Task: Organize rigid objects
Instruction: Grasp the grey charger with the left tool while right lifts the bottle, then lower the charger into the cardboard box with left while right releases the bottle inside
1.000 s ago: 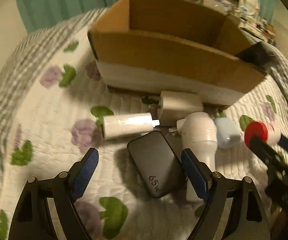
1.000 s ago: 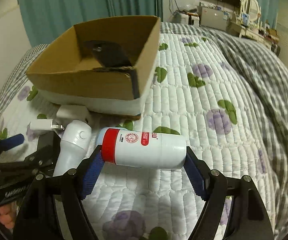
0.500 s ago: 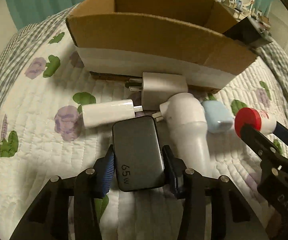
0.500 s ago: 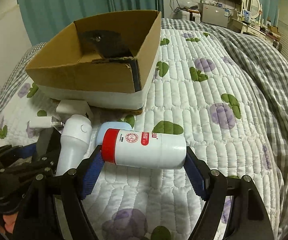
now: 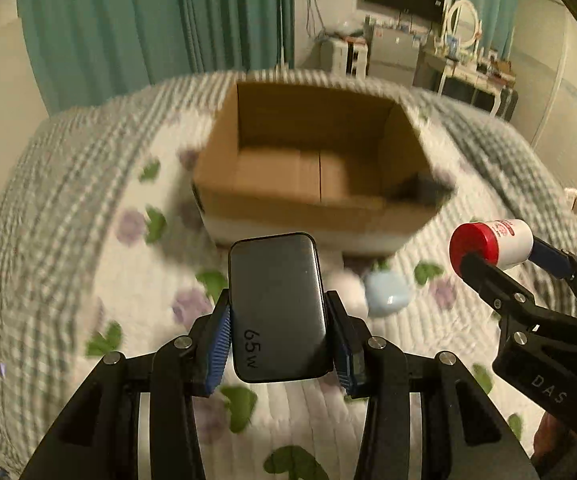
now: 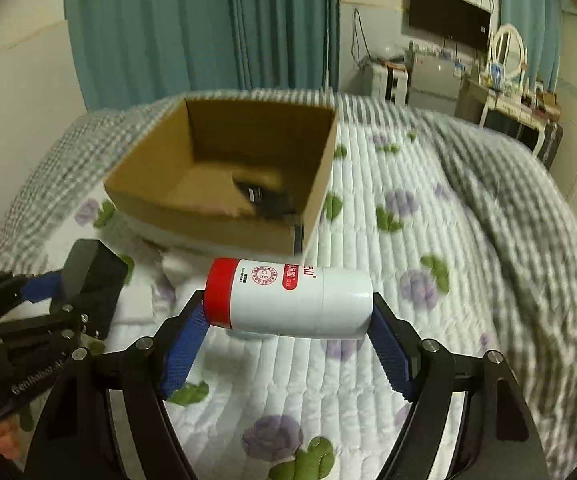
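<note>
Two wrist views look across a bed covered by a white quilted bedspread (image 6: 368, 248) printed with purple flowers and green leaves. An open brown cardboard box (image 5: 316, 160) sits on the bedspread, its lower outside wall white. A dark object (image 6: 264, 196) lies inside the box against its right wall, too blurred to identify.

The left gripper (image 5: 279, 344) is clamped on a dark grey rectangular charger block with rounded corners (image 5: 278, 306), held between blue ribbed pads above the bedspread and in front of the box. White writing on the charger's near face reads "65w". Below it on the bedspread lie a pale blue rounded case (image 5: 388, 294) and a white rounded object (image 5: 346, 286), both blurred, just beside each other.

The right gripper (image 6: 288, 344) is clamped end to end on a white cylindrical plastic bottle with a red cap (image 6: 288, 300), which lies sideways between its blue pads, cap pointing left. The bottle carries a red band and a round red emblem with small print that cannot be read; only the letters "ELU" show at the label's edge. It is held in the air in front of the box's near right corner.

In the left wrist view, the right gripper's black body shows the letters "DAS". In the right wrist view, the left gripper's body bears white lettering, partly legible, beginning "Gen".

Teal curtains (image 6: 208, 28) hang behind the bed, and a dark wall-mounted screen (image 6: 450, 20) is seen at the right.
</note>
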